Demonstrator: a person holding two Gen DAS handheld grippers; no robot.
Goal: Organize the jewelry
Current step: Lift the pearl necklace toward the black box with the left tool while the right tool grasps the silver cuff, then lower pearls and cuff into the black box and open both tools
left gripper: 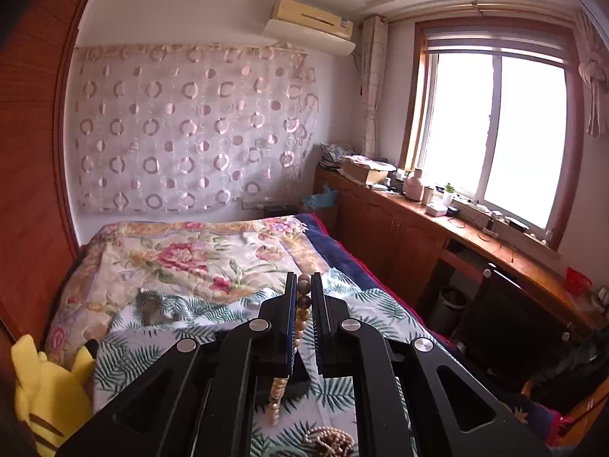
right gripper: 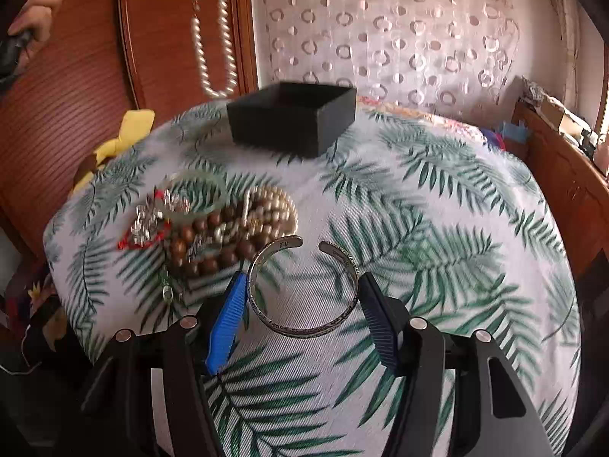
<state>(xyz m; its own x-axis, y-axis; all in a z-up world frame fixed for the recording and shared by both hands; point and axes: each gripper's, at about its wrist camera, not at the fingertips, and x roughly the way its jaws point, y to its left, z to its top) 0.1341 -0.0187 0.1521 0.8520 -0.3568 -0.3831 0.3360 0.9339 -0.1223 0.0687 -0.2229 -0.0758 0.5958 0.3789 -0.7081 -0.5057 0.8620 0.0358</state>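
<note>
My left gripper (left gripper: 303,285) is shut on a bead necklace (left gripper: 302,302) and holds it high above the bed; brown beads sit between the fingertips and pale beads hang below (left gripper: 277,400). The same necklace dangles at the top of the right wrist view (right gripper: 213,38). My right gripper (right gripper: 298,285) is open, low over the leaf-print cloth (right gripper: 437,228), its jaws on either side of a silver cuff bracelet (right gripper: 300,293) that lies flat. An open black box (right gripper: 293,114) stands at the cloth's far side. A pile of beaded bracelets and charms (right gripper: 213,228) lies left of the cuff.
A yellow plush toy (left gripper: 42,388) sits at the bed's left edge by the wooden wardrobe (left gripper: 26,152). A floral blanket (left gripper: 182,255) covers the far bed. A wooden counter (left gripper: 475,236) with clutter runs under the window at right. More beads (left gripper: 329,440) lie below the left gripper.
</note>
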